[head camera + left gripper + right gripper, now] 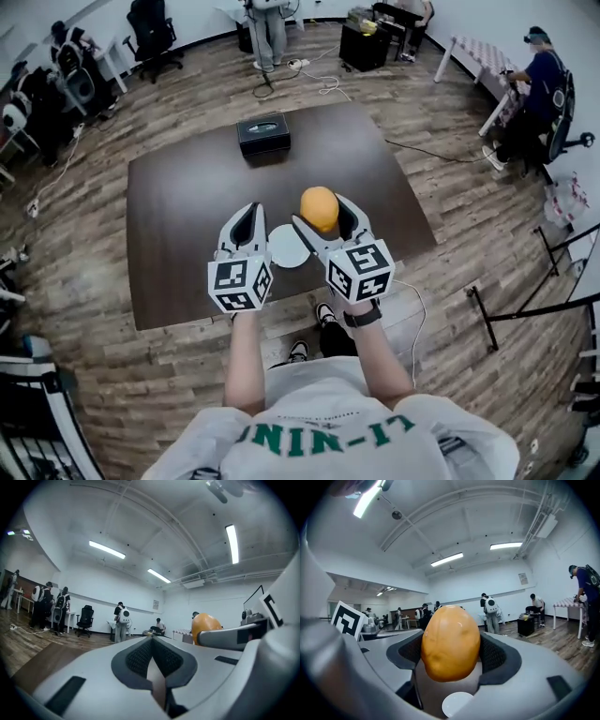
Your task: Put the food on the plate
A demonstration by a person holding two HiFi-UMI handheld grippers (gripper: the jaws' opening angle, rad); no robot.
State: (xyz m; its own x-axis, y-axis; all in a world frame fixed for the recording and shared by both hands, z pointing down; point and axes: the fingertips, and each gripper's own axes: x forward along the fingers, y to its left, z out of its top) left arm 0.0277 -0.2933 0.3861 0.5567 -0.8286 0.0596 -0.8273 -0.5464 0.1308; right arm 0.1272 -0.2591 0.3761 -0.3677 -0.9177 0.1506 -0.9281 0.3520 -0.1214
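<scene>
An orange-yellow, egg-shaped piece of food (319,206) is held above the dark table, and my right gripper (324,217) is shut on it. In the right gripper view the food (451,641) fills the gap between the two dark pads. A small white plate (285,247) lies on the table between my two grippers, and it also shows below the food in the right gripper view (456,704). My left gripper (246,214) hovers just left of the plate, shut, with nothing in it (151,644). The left gripper view catches the food (205,623) off to its right.
A black tissue box (263,133) stands at the far side of the brown table (178,197). Office chairs, desks, floor cables and several people are spread around the wood-floored room. The person's feet are at the table's near edge.
</scene>
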